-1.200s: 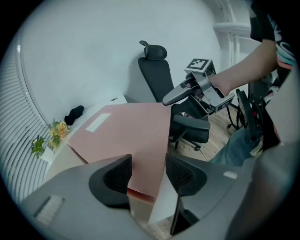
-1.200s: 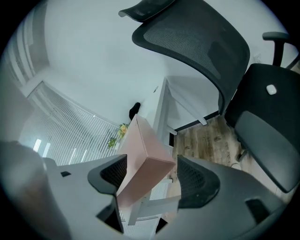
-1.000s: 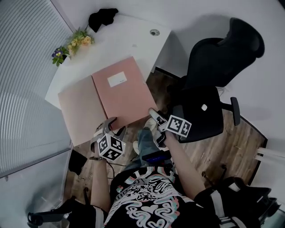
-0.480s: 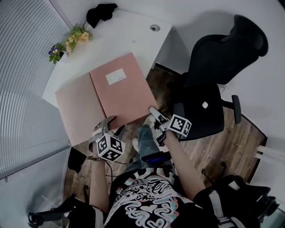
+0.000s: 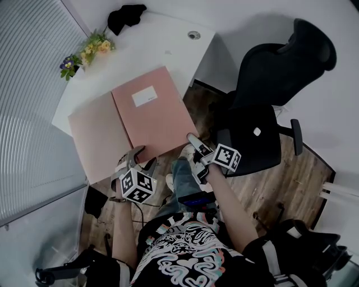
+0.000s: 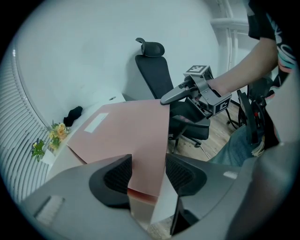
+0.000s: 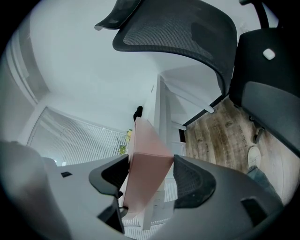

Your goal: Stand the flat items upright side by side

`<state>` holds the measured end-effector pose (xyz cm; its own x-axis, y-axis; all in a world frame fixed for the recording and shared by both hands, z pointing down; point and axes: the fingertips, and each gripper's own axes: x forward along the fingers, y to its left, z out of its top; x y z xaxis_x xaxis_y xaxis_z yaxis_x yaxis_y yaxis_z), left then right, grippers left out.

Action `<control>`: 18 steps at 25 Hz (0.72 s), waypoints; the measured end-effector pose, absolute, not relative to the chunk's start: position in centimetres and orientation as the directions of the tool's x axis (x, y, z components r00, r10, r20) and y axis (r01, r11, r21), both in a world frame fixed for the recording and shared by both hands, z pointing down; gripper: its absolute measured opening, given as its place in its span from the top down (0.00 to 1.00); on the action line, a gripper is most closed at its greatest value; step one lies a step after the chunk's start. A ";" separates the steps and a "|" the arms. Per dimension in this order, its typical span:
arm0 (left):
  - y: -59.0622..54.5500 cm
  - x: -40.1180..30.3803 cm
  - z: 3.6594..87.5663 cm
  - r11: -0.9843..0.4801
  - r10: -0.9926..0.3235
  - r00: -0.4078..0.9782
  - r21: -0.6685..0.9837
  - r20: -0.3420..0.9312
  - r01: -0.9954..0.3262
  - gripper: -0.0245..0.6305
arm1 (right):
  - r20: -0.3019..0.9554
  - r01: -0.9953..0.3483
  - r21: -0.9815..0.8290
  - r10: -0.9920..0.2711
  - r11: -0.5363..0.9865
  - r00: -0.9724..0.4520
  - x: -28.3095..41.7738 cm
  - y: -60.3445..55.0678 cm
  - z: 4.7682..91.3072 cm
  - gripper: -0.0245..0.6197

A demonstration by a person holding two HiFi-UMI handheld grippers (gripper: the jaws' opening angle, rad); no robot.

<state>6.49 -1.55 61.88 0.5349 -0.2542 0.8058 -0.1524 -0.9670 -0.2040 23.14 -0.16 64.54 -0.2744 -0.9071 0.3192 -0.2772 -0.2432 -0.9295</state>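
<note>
Two flat pink folders lie on the white desk point(image 5: 168, 50). The one with a white label point(image 5: 151, 117) overlaps the plain one point(image 5: 95, 137), and both hang over the near edge. My left gripper point(image 5: 139, 158) point(image 6: 149, 174) sits at the labelled folder's point(image 6: 126, 136) near left corner, jaws apart, the corner between them without a visible squeeze. My right gripper point(image 5: 193, 143) point(image 7: 150, 177) is at the near right corner; its jaws have just been closing, with the folder's point(image 7: 147, 168) corner between the pads. The right gripper point(image 6: 187, 91) also shows in the left gripper view.
A black office chair point(image 5: 269, 106) stands right of the desk on the wooden floor point(image 5: 280, 185). Flowers point(image 5: 90, 53) and a black cloth point(image 5: 126, 17) sit at the desk's far side. White blinds point(image 5: 28, 112) run along the left. The person's legs are below the desk edge.
The right gripper has turned slightly at the folder's corner. The folders and the left gripper have kept their places.
</note>
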 end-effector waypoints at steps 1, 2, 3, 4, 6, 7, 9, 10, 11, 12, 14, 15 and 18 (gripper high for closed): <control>-1.6 6.5 61.9 -0.967 -0.255 0.537 -0.203 0.804 -0.155 0.62 | 0.319 -0.277 -0.930 -0.908 -0.243 -0.273 23.2 -0.2 64.5 0.50; -1.6 6.5 61.9 -0.967 -0.254 0.538 -0.202 0.803 -0.156 0.63 | 0.319 -0.277 -0.929 -0.908 -0.244 -0.270 23.2 -0.2 64.4 0.50; -1.6 6.5 61.9 -0.967 -0.254 0.540 -0.200 0.803 -0.158 0.63 | 0.319 -0.277 -0.929 -0.909 -0.244 -0.268 23.2 -0.2 64.4 0.50; -1.6 6.5 61.9 -0.967 -0.253 0.541 -0.198 0.802 -0.159 0.63 | 0.319 -0.277 -0.929 -0.910 -0.245 -0.266 23.2 -0.2 64.3 0.50; -1.6 6.6 61.8 -0.967 -0.252 0.542 -0.193 0.801 -0.164 0.63 | 0.320 -0.280 -0.928 -0.910 -0.245 -0.265 23.3 -0.2 64.0 0.51; -1.7 6.6 61.8 -0.967 -0.251 0.543 -0.190 0.801 -0.167 0.63 | 0.321 -0.284 -0.927 -0.909 -0.244 -0.266 23.3 -0.2 63.9 0.51; -1.7 6.5 61.7 -0.968 -0.249 0.545 -0.184 0.801 -0.171 0.63 | 0.323 -0.296 -0.924 -0.907 -0.242 -0.269 23.3 -0.3 63.6 0.51; -1.7 6.5 61.7 -0.968 -0.247 0.546 -0.181 0.801 -0.173 0.63 | 0.324 -0.302 -0.923 -0.907 -0.239 -0.270 23.2 -0.3 63.4 0.51; -1.7 6.5 61.7 -0.968 -0.246 0.546 -0.179 0.801 -0.175 0.63 | 0.323 -0.307 -0.922 -0.907 -0.237 -0.270 23.2 -0.3 63.2 0.51; -1.7 6.4 61.6 -0.968 -0.245 0.547 -0.176 0.800 -0.177 0.63 | 0.322 -0.311 -0.921 -0.907 -0.234 -0.270 23.3 -0.3 63.0 0.51; -1.8 6.5 61.6 -0.968 -0.245 0.553 -0.171 0.797 -0.183 0.63 | 0.319 -0.320 -0.920 -0.910 -0.228 -0.267 23.4 -0.4 62.7 0.52; -1.9 6.6 61.5 -0.968 -0.245 0.556 -0.167 0.794 -0.187 0.63 | 0.316 -0.326 -0.919 -0.911 -0.224 -0.264 23.5 -0.5 62.4 0.52; -2.0 6.9 61.4 -0.967 -0.244 0.568 -0.156 0.786 -0.199 0.63 | 0.308 -0.351 -0.913 -0.917 -0.210 -0.253 23.8 -0.7 61.4 0.52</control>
<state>6.85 -2.01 61.36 0.5683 -0.2437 0.7859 -0.1989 -0.9675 -0.1562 23.82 -0.68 61.44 -0.2527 -0.9172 0.3079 -0.3510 -0.2096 -0.9126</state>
